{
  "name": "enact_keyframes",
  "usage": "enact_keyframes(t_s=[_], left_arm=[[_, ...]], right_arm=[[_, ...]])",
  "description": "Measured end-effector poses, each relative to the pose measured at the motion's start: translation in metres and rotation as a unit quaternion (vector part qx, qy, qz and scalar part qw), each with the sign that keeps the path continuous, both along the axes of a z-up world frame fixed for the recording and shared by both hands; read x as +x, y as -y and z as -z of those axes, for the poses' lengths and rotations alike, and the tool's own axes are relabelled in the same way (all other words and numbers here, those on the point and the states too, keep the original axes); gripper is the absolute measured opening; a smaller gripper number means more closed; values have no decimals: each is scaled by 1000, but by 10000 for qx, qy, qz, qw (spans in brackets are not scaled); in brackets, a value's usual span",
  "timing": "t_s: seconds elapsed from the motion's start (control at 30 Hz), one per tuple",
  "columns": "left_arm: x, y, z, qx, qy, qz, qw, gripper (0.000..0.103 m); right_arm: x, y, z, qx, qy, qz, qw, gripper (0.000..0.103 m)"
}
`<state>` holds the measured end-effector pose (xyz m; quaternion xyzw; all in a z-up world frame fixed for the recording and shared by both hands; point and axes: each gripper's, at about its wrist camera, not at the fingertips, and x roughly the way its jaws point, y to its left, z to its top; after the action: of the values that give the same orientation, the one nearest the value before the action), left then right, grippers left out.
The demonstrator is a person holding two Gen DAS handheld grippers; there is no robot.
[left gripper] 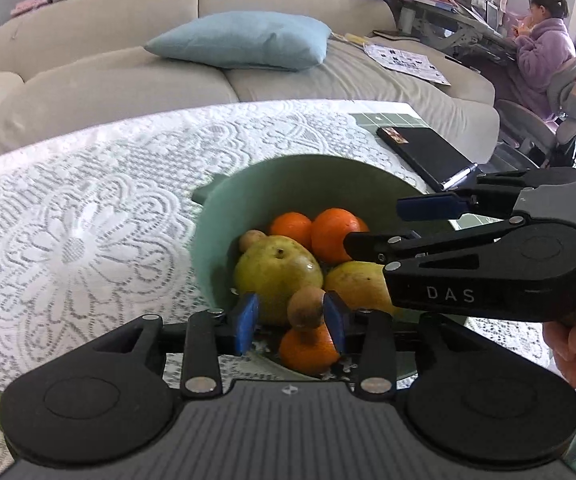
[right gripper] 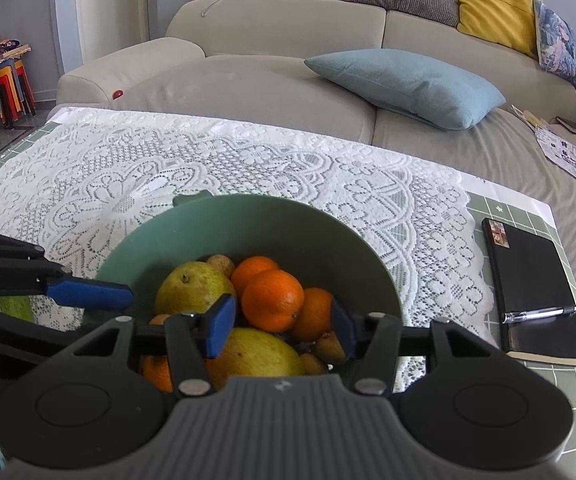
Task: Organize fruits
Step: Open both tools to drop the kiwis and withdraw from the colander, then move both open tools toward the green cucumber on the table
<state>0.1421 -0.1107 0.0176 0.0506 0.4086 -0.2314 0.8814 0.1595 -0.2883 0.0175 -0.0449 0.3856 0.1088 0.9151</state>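
A green bowl [left gripper: 288,164] [right gripper: 288,208] on the lace cloth holds several oranges [left gripper: 333,236] [right gripper: 274,300], a yellow-green pear-like fruit [left gripper: 278,268] [right gripper: 192,288], a yellow fruit [left gripper: 355,284] [right gripper: 252,352] and small brown fruits [left gripper: 305,306] [right gripper: 222,264]. My left gripper [left gripper: 291,320] hangs open over the bowl's near side. One small brown fruit lies between its blue pads, against the right one and clear of the left one. My right gripper [right gripper: 282,330] [left gripper: 391,226] is open over the bowl, an orange just beyond its pads. The left gripper's blue pad [right gripper: 88,294] shows at the bowl's left rim.
A black notebook [right gripper: 527,288] [left gripper: 427,152] with a pen [right gripper: 541,314] lies right of the bowl. A green object [right gripper: 16,308] sits on the cloth at the left. Behind the table stands a beige sofa with a blue cushion [right gripper: 407,84]. A person [left gripper: 543,40] sits far right.
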Motion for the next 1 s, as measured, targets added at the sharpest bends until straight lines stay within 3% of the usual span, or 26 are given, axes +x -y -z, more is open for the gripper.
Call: enact_keyframes(t_s=[0.13, 0.5, 0.67, 0.83, 1.0], left_arm=[[-3, -10, -8, -74, 104, -69, 9999, 46], [-12, -44, -29, -187, 420, -469, 9978, 46], [-20, -70, -41, -319, 654, -685, 9950, 46], [-30, -100, -49, -341, 879, -919, 9913, 55], [-41, -130, -51, -261, 1034, -1052, 9887, 59]], right_arm=[[0, -6, -2, -17, 51, -27, 10000, 57], [-3, -21, -8, 127, 201, -169, 9996, 57], [-11, -36, -19, 480, 509, -319, 9970, 68], [-22, -62, -29, 788, 830, -591, 9917, 77], [-35, -97, -30, 747, 992, -1000, 9872, 90]])
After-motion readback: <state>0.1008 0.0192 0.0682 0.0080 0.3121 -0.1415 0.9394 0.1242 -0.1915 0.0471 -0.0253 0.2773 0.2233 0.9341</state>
